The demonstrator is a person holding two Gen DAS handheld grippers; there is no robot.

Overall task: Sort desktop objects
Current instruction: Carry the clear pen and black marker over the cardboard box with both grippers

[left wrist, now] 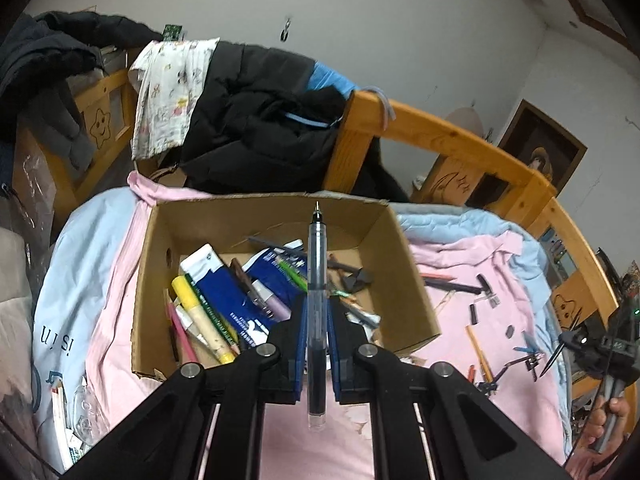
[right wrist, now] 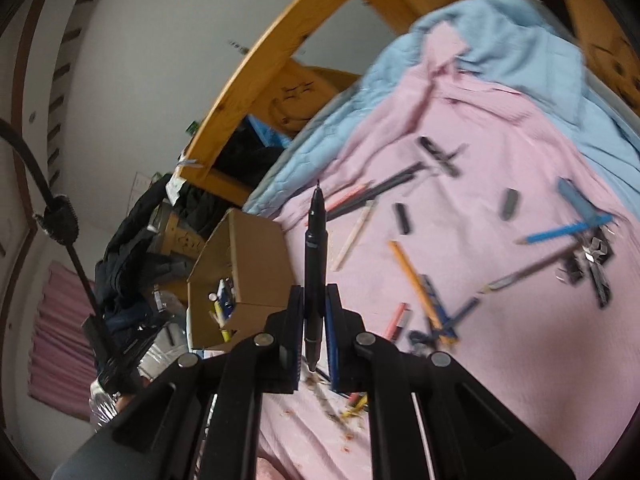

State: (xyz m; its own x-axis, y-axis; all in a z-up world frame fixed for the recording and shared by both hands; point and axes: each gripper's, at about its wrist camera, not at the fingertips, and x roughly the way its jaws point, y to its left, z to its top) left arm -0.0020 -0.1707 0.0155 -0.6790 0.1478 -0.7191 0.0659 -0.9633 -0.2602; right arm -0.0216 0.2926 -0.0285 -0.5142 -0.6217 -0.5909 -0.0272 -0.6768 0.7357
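- The left hand-held gripper [left wrist: 317,320] is clenched on a clear pen [left wrist: 316,280], its tip pointing away, held above the open cardboard box [left wrist: 408,292] of stationery.
- The right hand-held gripper [right wrist: 314,320] grasps a black pen [right wrist: 314,256], lifted over the pink bed sheet [right wrist: 500,320].
- Loose pencils [right wrist: 416,280] and clips lie scattered on the sheet, right of the box.

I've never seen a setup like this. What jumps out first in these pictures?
Each gripper pinches a pen pointing straight ahead: the left gripper holds a clear pen over a cardboard box crammed with pens and markers, and the right gripper holds a black pen. To the right of the box, loose pencils lie scattered on a pink sheet.
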